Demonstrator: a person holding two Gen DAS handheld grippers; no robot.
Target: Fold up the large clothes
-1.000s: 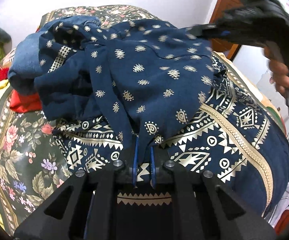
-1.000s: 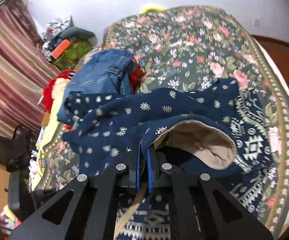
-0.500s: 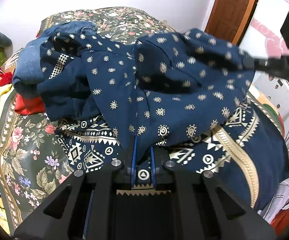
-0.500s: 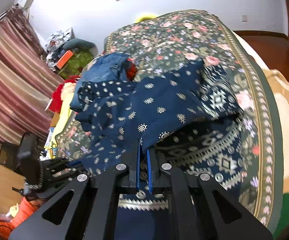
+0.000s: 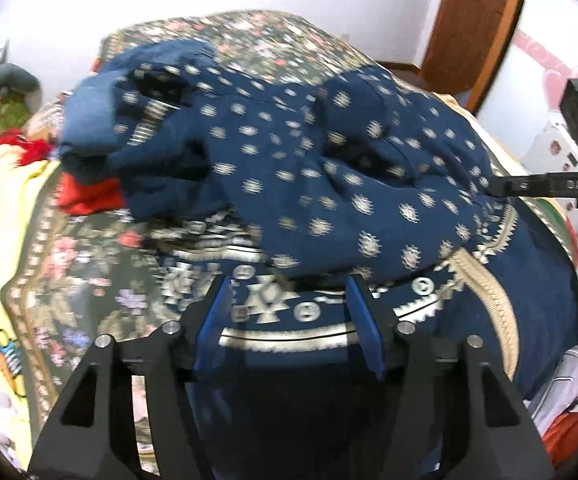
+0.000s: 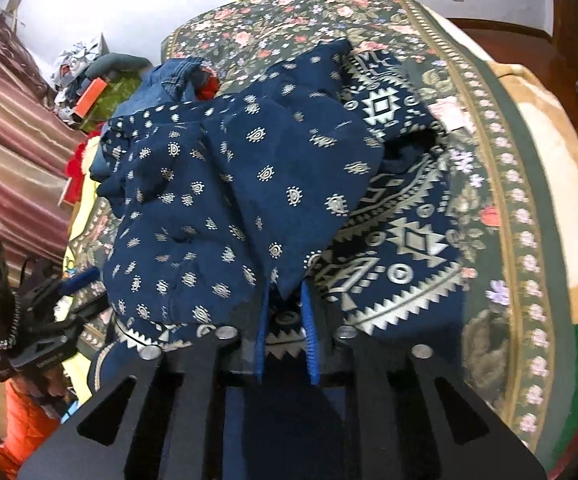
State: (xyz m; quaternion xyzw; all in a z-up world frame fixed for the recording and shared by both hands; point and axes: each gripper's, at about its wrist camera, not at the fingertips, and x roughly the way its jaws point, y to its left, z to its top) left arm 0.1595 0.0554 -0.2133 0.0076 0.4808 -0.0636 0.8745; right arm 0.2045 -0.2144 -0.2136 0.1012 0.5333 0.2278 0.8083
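Observation:
A large navy garment (image 5: 329, 168) with small gold motifs and a gold geometric border lies bunched on the bed; it also shows in the right wrist view (image 6: 225, 200). My left gripper (image 5: 289, 292) is open, its blue pads wide apart, with the garment's border lying between and below them. My right gripper (image 6: 285, 300) has its pads slightly apart, with the garment's front edge hanging between them. The right gripper also shows at the right edge of the left wrist view (image 5: 545, 188), touching the fabric.
The bed has a dark floral cover (image 6: 509, 184). Folded denim (image 6: 169, 80) and a red cloth (image 5: 89, 196) lie behind the garment. Clutter and a striped curtain (image 6: 13, 152) are on the left; a wooden door frame (image 5: 473, 20) stands behind.
My left gripper has opened and let go of the garment's edge. My right gripper's pads have parted slightly. The lifted top layer has come down towards me over the border.

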